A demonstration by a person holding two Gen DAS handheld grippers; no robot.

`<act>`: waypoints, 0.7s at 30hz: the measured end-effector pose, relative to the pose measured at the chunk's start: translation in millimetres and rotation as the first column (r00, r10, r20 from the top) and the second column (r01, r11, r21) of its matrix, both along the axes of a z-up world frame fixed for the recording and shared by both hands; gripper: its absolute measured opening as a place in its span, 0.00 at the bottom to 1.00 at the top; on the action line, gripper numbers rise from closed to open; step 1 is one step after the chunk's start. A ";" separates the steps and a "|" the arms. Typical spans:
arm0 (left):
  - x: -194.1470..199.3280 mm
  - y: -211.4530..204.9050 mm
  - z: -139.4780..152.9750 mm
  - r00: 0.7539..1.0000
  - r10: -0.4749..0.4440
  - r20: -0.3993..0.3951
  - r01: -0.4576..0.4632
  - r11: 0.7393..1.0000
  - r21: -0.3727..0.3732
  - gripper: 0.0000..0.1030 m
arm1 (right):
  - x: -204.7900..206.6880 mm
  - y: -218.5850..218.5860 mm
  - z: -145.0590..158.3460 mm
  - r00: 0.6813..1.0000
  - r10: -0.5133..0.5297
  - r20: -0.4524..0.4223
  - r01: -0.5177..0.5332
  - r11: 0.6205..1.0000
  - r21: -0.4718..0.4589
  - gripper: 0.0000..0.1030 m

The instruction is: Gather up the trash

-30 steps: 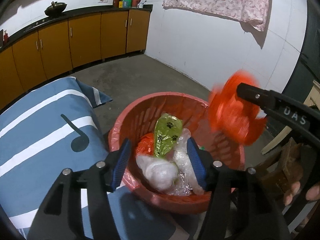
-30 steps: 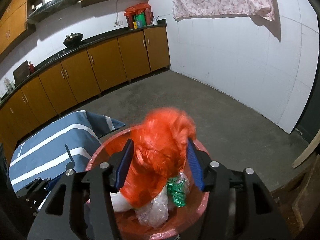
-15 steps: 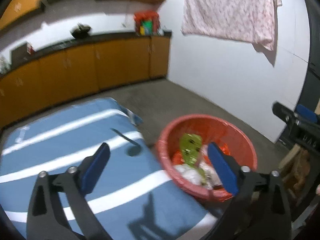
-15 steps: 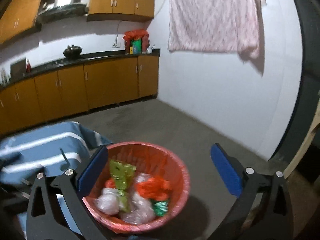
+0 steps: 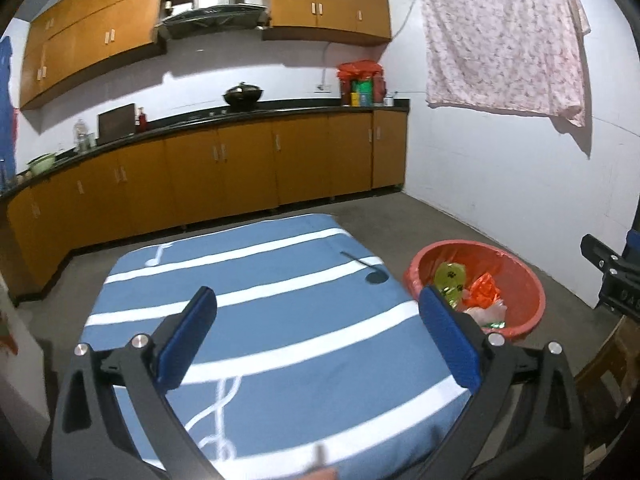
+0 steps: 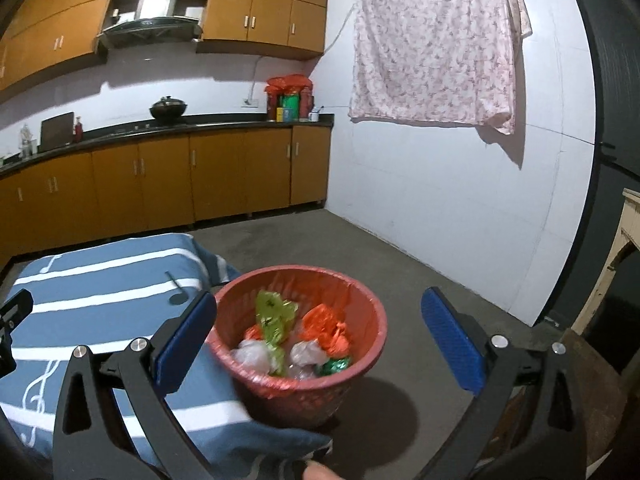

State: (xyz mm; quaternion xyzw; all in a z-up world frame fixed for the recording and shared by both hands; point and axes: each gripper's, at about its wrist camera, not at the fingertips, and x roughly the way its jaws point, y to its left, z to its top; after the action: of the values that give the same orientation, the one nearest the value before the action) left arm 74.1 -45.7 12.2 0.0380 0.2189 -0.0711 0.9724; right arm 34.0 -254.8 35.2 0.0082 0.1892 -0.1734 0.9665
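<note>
A red trash basket (image 6: 362, 362) (image 5: 528, 280) stands on the concrete floor by the blue striped table. It holds a green wrapper (image 6: 274, 316), a crumpled orange bag (image 6: 326, 328) (image 5: 482, 290), clear plastic wads (image 6: 252, 356) and a small green foil piece (image 6: 334, 366). My right gripper (image 6: 318, 338) hangs open above and in front of the basket, with nothing between its pads. My left gripper (image 5: 318, 342) is open over the table top, empty, with the basket off to its right.
The table carries a blue cloth with white stripes and music notes (image 5: 256, 280) (image 6: 92, 280). Brown cabinets and a dark counter (image 5: 224, 120) line the far wall. A pink sheet (image 6: 432, 48) hangs on the white wall. Wooden furniture (image 6: 628, 248) stands at the right.
The orange bag left my right gripper and now lies in the basket. Both grippers opened wide and drew back and up from the basket; the left swung left over the table.
</note>
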 end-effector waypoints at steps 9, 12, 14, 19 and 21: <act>-48.9 25.0 0.3 0.998 0.063 0.020 -0.064 0.998 0.003 0.96 | -24.0 33.7 -7.4 0.996 0.083 -0.025 -0.083 0.996 -0.013 0.98; -56.1 31.1 -2.4 0.997 0.072 0.010 -0.072 0.997 -0.005 0.96 | -31.2 41.5 -8.1 0.995 0.095 -0.024 -0.095 0.995 -0.016 0.98; -62.4 33.9 -3.8 0.997 0.081 0.010 -0.081 0.997 -0.007 0.96 | -36.5 45.4 -10.0 0.995 0.096 -0.023 -0.097 0.995 -0.020 0.98; -75.7 40.8 -6.3 0.996 0.087 0.006 -0.087 0.996 -0.021 0.96 | -47.0 53.0 -14.1 0.994 0.102 -0.031 -0.103 0.994 -0.024 0.98; -78.6 42.6 -7.4 0.996 0.085 0.003 -0.084 0.996 -0.027 0.96 | -51.9 55.8 -16.2 0.995 0.099 -0.032 -0.100 0.995 -0.025 0.98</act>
State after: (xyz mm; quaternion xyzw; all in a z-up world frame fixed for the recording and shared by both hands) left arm -4.4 -3.1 4.8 0.0158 0.2172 -0.0328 0.9754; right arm -17.9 -199.0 19.0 -0.0170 0.2019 -0.1276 0.9709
